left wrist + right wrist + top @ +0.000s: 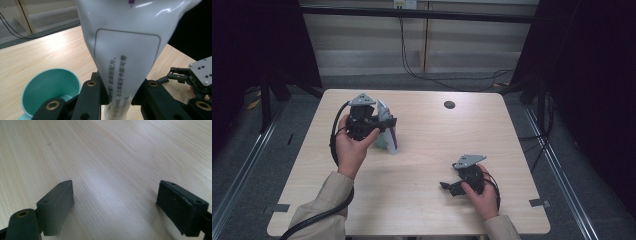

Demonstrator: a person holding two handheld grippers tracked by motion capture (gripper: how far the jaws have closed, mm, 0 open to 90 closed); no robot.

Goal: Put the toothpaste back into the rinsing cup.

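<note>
1. Upper left of the high view, the left claw (382, 123) pinches a white tube (388, 131) over the tabletop (432, 145).
2. A teal cup (50, 87) sits below it.
3. The tube looks light, soft and glossy; a firmer hold probably lies near its stiff end.
4. Lower right, the right claw (447, 187) gapes, holding nothing.

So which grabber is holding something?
The left gripper: its jaws pinch a white tube. The right gripper is open over bare table.

My left gripper (384, 122) is raised over the far left, jaws clamped on a pouch (127, 57). My right gripper (446, 186) sits low, near right, jaws spread wide apart.
</note>
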